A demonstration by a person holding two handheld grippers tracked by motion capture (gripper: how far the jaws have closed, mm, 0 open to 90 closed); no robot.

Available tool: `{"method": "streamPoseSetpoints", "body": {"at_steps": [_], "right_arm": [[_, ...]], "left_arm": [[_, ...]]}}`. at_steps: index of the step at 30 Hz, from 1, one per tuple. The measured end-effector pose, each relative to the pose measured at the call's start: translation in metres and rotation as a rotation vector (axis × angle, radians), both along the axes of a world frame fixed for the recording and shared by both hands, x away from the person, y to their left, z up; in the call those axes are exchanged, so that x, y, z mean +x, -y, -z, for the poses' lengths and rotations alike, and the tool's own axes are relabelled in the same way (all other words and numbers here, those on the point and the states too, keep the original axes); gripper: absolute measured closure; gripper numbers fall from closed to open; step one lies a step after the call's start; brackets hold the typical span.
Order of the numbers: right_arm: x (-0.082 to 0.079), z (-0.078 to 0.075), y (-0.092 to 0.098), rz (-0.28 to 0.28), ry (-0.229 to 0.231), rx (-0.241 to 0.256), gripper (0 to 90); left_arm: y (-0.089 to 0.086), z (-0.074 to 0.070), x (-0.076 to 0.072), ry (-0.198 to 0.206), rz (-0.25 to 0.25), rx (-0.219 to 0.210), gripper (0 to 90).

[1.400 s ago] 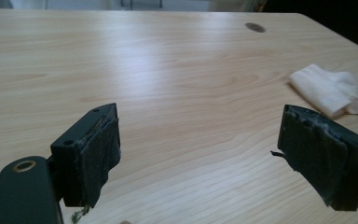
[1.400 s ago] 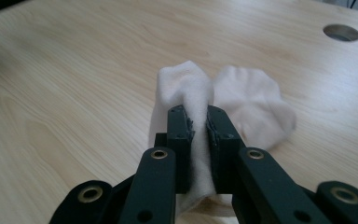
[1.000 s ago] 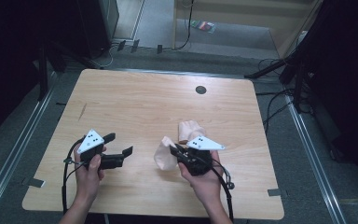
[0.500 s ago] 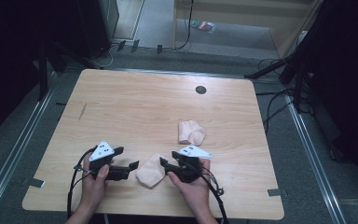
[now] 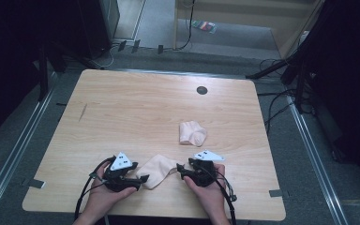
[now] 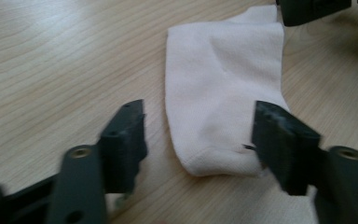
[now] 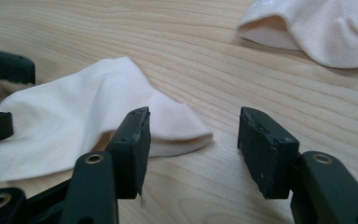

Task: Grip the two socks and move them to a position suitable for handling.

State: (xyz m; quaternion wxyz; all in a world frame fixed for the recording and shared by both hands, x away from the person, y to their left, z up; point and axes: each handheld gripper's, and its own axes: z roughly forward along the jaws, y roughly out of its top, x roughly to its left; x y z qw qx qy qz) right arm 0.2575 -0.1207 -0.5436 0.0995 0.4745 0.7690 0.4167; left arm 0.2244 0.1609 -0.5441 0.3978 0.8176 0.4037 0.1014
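Table: a light wooden top with rounded corners and a dark round grommet near the far edge.
Floor: grey carpet, crossed by metal rails.
Cables: black leads are seen at the right.
Far side: a pale wooden panel.
Light: dim at the edges; dark shapes, possibly stands, are barely made out.
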Motion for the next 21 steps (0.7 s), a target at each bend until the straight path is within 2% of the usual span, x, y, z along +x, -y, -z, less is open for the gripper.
{"method": "streamPoseSetpoints", "body": {"at_steps": [2,4,5,6,7,8,10,12,15,17,18,19,20,21], "right_arm": [[0.001,0.001,-0.002,0.0,0.001,-0.003,44.9],[0.002,0.003,-0.005,-0.012,0.005,-0.004,45.3],[0.002,0.003,-0.005,-0.012,0.005,-0.004,45.3],[0.003,0.004,-0.007,-0.019,0.011,-0.008,45.7],[0.001,0.005,-0.012,-0.02,0.022,-0.019,49.8],[0.001,0.005,-0.012,-0.02,0.022,-0.019,49.8],[-0.002,0.006,-0.017,-0.028,0.056,-0.06,66.9],[-0.005,0.006,-0.02,-0.043,0.072,-0.086,84.5],[-0.007,0.002,-0.017,-0.006,0.075,-0.082,86.9],[-0.009,-0.004,-0.011,0.021,0.107,-0.074,87.0],[-0.011,-0.008,-0.009,0.038,0.131,-0.069,87.0],[-0.012,-0.011,-0.007,0.053,0.163,-0.073,86.9],[-0.014,-0.015,-0.006,0.064,0.198,-0.086,86.9],[-0.016,-0.018,-0.006,0.063,0.235,-0.097,86.8]], "left_arm": [[0.002,0.001,0.0,0.002,0.016,0.012,48.3],[0.002,0.003,0.0,0.005,0.028,0.033,62.6],[0.002,0.003,0.0,0.005,0.028,0.033,67.3],[0.002,0.003,0.001,0.013,0.027,0.037,67.3],[0.001,0.004,0.003,0.011,0.028,0.036,77.7],[0.001,0.004,0.003,0.011,0.028,0.036,80.5],[0.0,0.005,0.006,0.008,0.029,0.013,87.0],[0.002,0.005,0.009,0.021,0.024,0.027,88.6],[0.006,0.004,0.015,0.034,0.007,0.039,89.4],[0.009,0.004,0.022,0.038,0.001,0.035,88.6],[0.011,0.003,0.025,0.039,-0.005,0.035,86.0],[0.011,0.003,0.025,0.039,-0.005,0.035,76.7],[0.012,0.002,0.028,0.044,-0.04,0.039,63.4],[0.009,0.0,0.029,0.047,-0.053,0.016,58.6]]}}
